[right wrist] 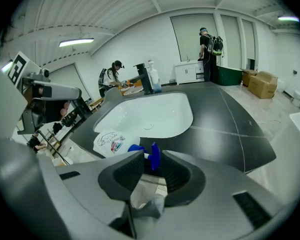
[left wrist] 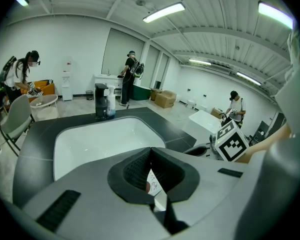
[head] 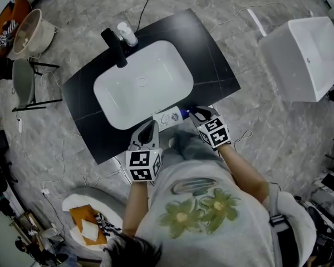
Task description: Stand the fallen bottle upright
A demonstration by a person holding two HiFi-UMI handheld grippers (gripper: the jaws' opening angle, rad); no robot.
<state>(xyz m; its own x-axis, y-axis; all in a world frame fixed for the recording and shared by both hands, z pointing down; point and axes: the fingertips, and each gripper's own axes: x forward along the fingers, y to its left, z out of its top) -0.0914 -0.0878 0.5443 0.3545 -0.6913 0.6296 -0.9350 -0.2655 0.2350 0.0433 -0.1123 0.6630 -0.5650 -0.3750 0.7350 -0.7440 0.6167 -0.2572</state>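
Two grippers are both parked at the near edge of the black table [head: 211,65], one at each end of the bottle [head: 168,117]. It's lying on its side right in front of the white sink [head: 145,82], base to the left and blue top [head: 183,114] to the right.

Starting on the left, the left gripper [head: 150,125] sits by the base end. In its own view the jaws meet at the tips, basically closed, and there's only a sliver of the bottle's label [left wrist: 153,182] peeking through the slit behind them. So it doesn't have hold of anything. My guess is it's there to brace the base so the bottle pivots instead of sliding, though I can't tell if it's actually touching.

Over on the right, the right gripper [head: 196,114] is at the cap end. Its jaws [right wrist: 149,159] are down to a narrow gap with the blue top [right wrist: 152,155] sitting right in it, and it looks pinched. The white body [right wrist: 107,143] sticks out to the left past the jaws, flat on the table edge.

Grabbing the top makes sense, since lifting that end swings the bottle up onto its base. Not upright yet.
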